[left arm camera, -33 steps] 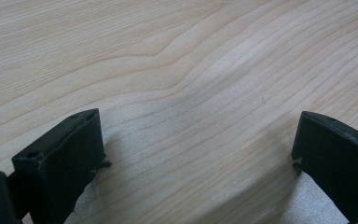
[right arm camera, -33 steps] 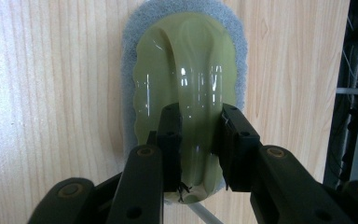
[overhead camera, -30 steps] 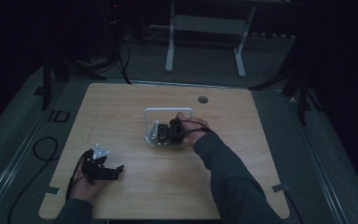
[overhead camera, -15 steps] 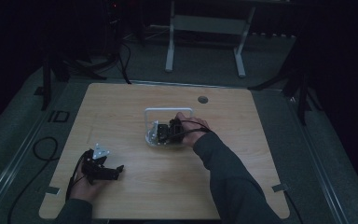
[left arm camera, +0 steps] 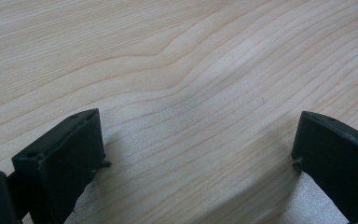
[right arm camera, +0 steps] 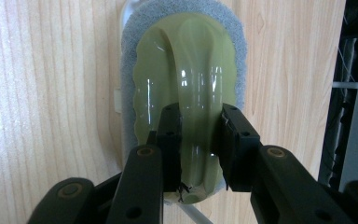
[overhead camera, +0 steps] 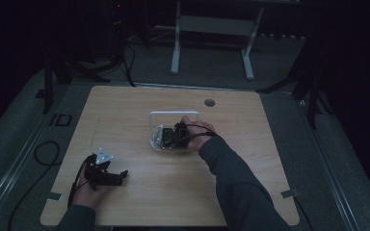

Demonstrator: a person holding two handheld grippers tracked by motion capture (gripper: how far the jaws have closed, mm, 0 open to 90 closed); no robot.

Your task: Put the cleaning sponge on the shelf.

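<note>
Right gripper view: the right gripper (right arm camera: 199,140) has its two black jaws closed on the raised, glossy olive-green plastic handle of an oval scrubbing brush with a grey-blue sponge base (right arm camera: 186,60). The jaws meet the handle's central ridge from either side, near the end of the brush closest to the camera. The brush lies flat, its long axis pointing away from the gripper. A pale translucent rim shows along one edge of the sponge base; whether the brush rests inside a container cannot be confirmed from this view.

High view: the right gripper (overhead camera: 171,137) and the right hand (overhead camera: 196,136) sit at the middle of the light wooden table (overhead camera: 125,110), over a clear shallow plastic tray (overhead camera: 160,146). A white wire frame (overhead camera: 173,114) stands upright at the tray's far side. The scrubbing brush is beneath the gripper here and cannot be made out separately in the dim light.

The left gripper (overhead camera: 107,175) rests low at the near left of the table, held by the left hand (overhead camera: 87,191), well apart from the tray, with a grey three-cornered plate on top.

Left gripper view: the left gripper (left arm camera: 198,154) has its jaws spread wide, with bare wood grain between them and nothing held.
</note>
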